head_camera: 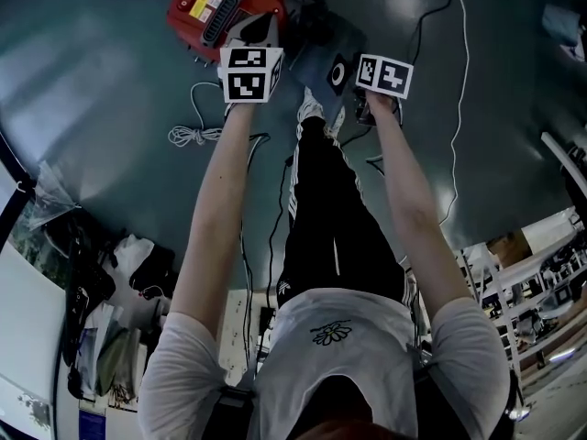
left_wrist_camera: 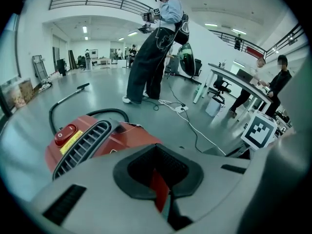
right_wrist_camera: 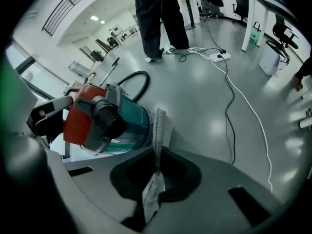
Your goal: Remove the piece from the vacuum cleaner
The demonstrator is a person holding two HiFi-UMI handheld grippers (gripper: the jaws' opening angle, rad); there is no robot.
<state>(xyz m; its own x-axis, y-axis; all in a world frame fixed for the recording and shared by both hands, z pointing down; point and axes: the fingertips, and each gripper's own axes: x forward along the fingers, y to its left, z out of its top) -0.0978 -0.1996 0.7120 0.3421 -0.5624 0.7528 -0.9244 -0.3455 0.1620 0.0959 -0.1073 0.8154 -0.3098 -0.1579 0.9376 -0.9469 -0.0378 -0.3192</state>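
Equipment counted on the floor (head_camera: pixel 110 90): one vacuum cleaner (head_camera: pixel 218 9), red-bodied with a teal container, lying on its side, with one black hose (right_wrist_camera: pixel 139 77) looped behind it. One red switch (left_wrist_camera: pixel 66 134) is noted on its top beside one grille.

Two tools are held out by one person, one in each hand.

Left tool (left_wrist_camera: pixel 161 206): the jaws are set narrow and are closed on one thin red part (left_wrist_camera: pixel 156 184) with a teal edge. It is taken to belong to the vacuum cleaner, which lies directly beyond.

Right tool (right_wrist_camera: pixel 151 199): the jaws are drawn narrow and are clamped on one flat grey piece (right_wrist_camera: pixel 157 126). The piece is seen edge-on there, with a perforated surface. From the head view it is seen as a grey plate with one round opening, held off the floor between the two tools and just beside the container end of the vacuum cleaner. Whether it touches the body cannot be told.

One coiled white cord (head_camera: pixel 188 134) lies on the floor near the left arm. One power strip (right_wrist_camera: pixel 219 56) with trailing cables is seen farther off, near one standing person (left_wrist_camera: pixel 158 43).
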